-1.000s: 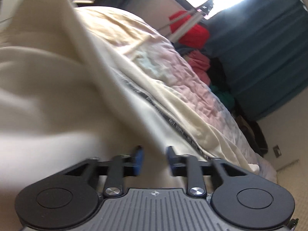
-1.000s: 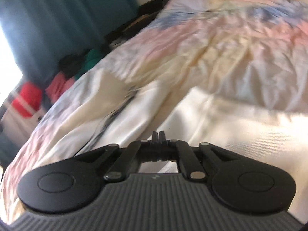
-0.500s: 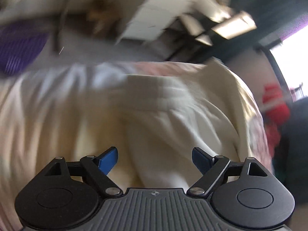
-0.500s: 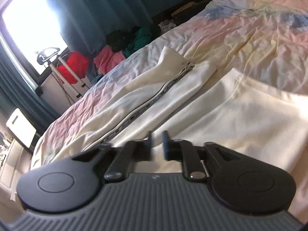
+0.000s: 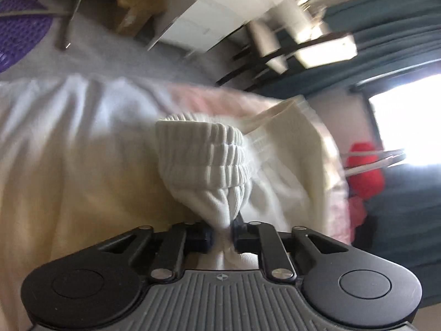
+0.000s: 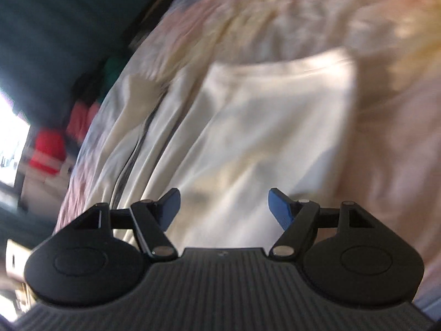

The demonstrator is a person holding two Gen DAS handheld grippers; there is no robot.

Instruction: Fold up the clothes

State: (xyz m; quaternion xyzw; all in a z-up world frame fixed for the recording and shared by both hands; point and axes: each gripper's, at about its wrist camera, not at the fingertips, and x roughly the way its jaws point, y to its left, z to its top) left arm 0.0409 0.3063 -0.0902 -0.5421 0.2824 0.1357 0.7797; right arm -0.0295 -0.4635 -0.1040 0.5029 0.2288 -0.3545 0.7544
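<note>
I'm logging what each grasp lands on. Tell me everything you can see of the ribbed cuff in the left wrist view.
The ribbed cuff is cream-white knit, looking soft and stretchy, with fine vertical ribs and a few gathered horizontal bands. It ends a sleeve of the cream garment and stands up from the bedspread. Below the cuff the fabric bunches into a narrow neck, pinched in the left gripper, whose jaws have just closed on it. Its far side is hidden.

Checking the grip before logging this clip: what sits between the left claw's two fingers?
In the left wrist view, the left claw has just closed on bunched cream fabric behind the ribbed cuff of the cream garment.
</note>
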